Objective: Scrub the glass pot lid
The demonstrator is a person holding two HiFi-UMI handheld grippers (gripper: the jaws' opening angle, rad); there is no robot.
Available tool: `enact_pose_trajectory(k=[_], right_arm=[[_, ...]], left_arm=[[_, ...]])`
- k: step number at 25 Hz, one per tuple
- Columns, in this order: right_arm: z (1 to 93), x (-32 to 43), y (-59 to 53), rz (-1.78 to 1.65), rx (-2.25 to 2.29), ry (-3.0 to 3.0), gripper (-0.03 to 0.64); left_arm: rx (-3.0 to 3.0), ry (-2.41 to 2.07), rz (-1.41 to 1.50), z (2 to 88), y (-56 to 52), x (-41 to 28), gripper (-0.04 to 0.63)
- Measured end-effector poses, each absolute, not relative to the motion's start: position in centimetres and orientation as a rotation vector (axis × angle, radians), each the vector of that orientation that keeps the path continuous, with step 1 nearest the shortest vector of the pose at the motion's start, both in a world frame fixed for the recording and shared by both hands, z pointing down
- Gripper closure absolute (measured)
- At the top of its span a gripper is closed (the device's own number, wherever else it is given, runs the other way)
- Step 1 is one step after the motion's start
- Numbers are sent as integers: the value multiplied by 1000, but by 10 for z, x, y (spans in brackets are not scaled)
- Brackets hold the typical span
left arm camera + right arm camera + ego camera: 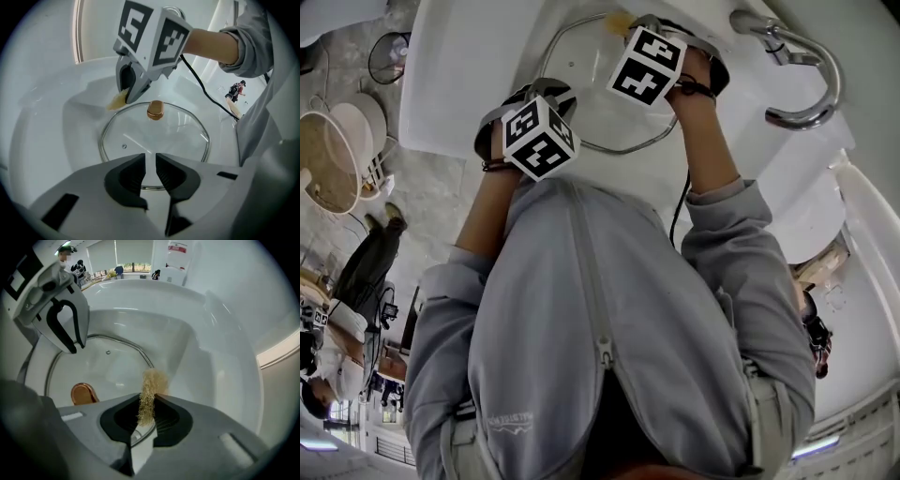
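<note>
A round glass pot lid (586, 80) with a metal rim and a copper-coloured knob (155, 110) lies knob up in the white sink basin (459, 75). My left gripper (150, 161) is at the lid's near edge. Its jaws stand a narrow gap apart with the lid's rim (150, 187) between them, shut on it. My right gripper (151, 404) points down over the lid's far edge, shut on a tan fibrous scrubber (149, 394). The scrubber's tip (117, 101) touches the sink wall just outside the rim.
A chrome faucet (802, 70) curves over the basin at the right. The basin's steep white walls (211, 357) surround the lid. A black cable (206, 91) hangs from the right wrist. People stand (356, 281) in the room beyond.
</note>
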State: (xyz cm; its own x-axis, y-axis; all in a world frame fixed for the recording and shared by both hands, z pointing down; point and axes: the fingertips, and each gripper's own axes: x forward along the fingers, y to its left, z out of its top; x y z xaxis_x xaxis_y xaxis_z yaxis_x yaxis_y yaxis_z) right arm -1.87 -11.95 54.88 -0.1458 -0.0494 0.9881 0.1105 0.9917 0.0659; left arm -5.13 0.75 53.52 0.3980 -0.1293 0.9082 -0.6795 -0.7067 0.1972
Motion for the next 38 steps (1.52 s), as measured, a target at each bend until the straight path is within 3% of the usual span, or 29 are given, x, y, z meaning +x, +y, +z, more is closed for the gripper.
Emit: enact_pose_trajectory(k=[11,20,38], right_arm=[[598,-17,-130,-198,-144,-1608,569],[553,-11,-74,-7,-353,-1657,571],[508,16,12,-61,-247,-1732,569]], left_arm=[[2108,-671,1272,532,-6,-52,529],[2134,-653,1276,527,-1,-52,529],[2233,-622,1296,518,23,-19,529]])
